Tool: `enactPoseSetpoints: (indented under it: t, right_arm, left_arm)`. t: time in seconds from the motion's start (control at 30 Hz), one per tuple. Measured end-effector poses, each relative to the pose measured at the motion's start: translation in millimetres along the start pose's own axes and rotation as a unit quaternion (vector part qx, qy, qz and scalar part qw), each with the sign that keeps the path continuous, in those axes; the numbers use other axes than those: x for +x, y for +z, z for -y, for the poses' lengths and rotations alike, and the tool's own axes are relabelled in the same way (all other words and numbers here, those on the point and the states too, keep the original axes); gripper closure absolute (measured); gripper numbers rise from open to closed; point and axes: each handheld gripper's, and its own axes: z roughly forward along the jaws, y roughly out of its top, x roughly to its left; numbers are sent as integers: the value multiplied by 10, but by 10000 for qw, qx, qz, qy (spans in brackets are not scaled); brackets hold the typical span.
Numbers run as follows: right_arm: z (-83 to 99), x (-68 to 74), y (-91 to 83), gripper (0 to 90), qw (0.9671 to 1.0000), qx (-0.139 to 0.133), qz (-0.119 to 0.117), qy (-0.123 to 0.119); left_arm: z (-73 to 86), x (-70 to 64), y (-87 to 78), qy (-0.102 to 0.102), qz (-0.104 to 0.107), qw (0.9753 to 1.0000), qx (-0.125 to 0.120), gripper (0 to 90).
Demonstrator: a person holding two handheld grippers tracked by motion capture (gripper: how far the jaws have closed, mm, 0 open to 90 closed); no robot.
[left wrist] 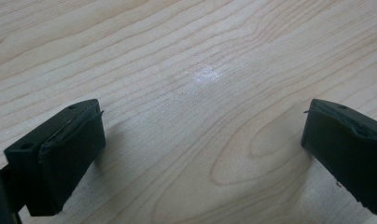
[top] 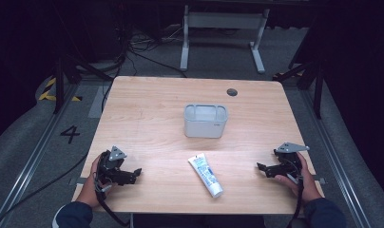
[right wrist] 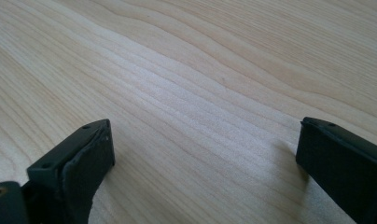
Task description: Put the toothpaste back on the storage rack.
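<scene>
A white tube with blue print lies flat on the wooden bench, near the front edge and about midway between the two grippers, its cap end pointing toward the person and a little to the right; nothing touches it. Behind it, toward the middle of the bench, stands a grey open-topped bin, well apart from the tube. The left gripper rests low at the front left, held in the person's left hand, pointing inward toward the tube; its fingers stand wide apart with bare wood between them. The right gripper sits at the front right in the right hand, also pointing inward; its fingers are likewise spread apart over bare wood.
</scene>
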Motion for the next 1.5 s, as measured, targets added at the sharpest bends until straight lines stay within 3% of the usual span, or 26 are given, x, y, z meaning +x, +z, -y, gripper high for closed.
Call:
enactPoseSetpoints:
  t: [0.23, 0.37, 0.53, 0.63, 0.8, 0.97, 1.3, 1.5]
  right_arm:
    - [2, 2, -2, 45, 10000, -4, 9, 12]
    - [0, 1, -3, 45, 10000, 11, 9, 2]
    - [-1, -7, -11, 45, 10000, 43, -20, -20]
    - [-6, -10, -15, 46, 10000, 90, -13, -30]
    - [-20, 20, -56, 187, 9998, 89, -159, -103]
    - [-72, 111, -58, 224, 9989, 163, -389, -205]
    - [-273, 311, -110, 285, 9980, 47, -511, -362]
    - [-438, 530, -133, 287, 9968, 55, -553, -576]
  left_arm:
    - [13, 5, -7, 51, 98, 9999, -23, 2]
    - [32, 37, -34, 276, 214, 9994, 12, 2]
    - [36, 60, -38, 378, 253, 9990, 16, 2]
    - [38, 58, -35, 327, 306, 9990, 15, 0]
    - [39, 56, -35, 301, 314, 9991, 19, 0]
    - [39, 55, -34, 292, 319, 9991, 19, 1]
    - [37, 58, -30, 292, 322, 9991, 9, 1]
    - [36, 58, -31, 296, 319, 9991, 17, 1]
